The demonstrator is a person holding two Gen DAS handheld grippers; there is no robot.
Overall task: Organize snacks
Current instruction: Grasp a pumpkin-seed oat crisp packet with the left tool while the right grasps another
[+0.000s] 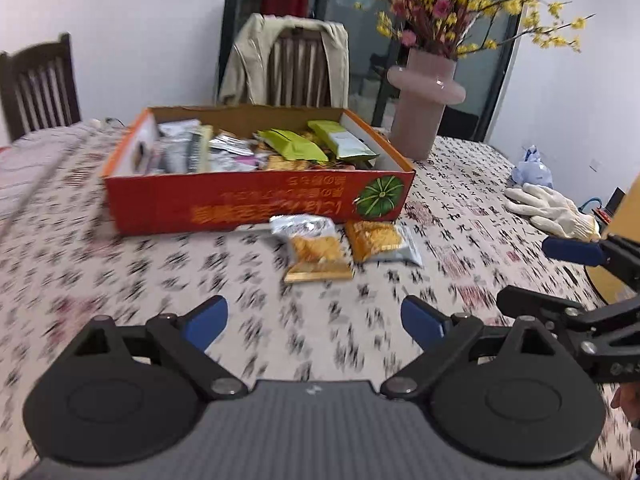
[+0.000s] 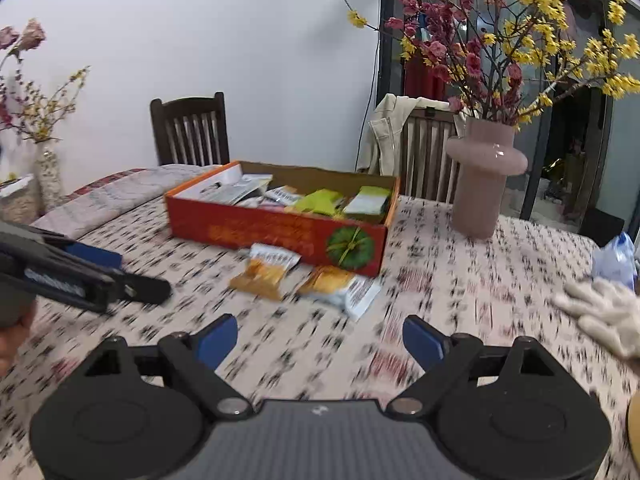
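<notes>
Both the left gripper [image 1: 314, 322] and right gripper [image 2: 319, 340] hover with jaws wide and empty, short of 2 snack packets [image 1: 316, 248] lying beside the orange box [image 1: 256, 196] on the counter [image 1: 120, 272].

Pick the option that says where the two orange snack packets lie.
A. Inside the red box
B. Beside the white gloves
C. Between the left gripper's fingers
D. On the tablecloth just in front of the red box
D: both orange snack packets lie on the tablecloth just in front of the red box, outside it.
</notes>
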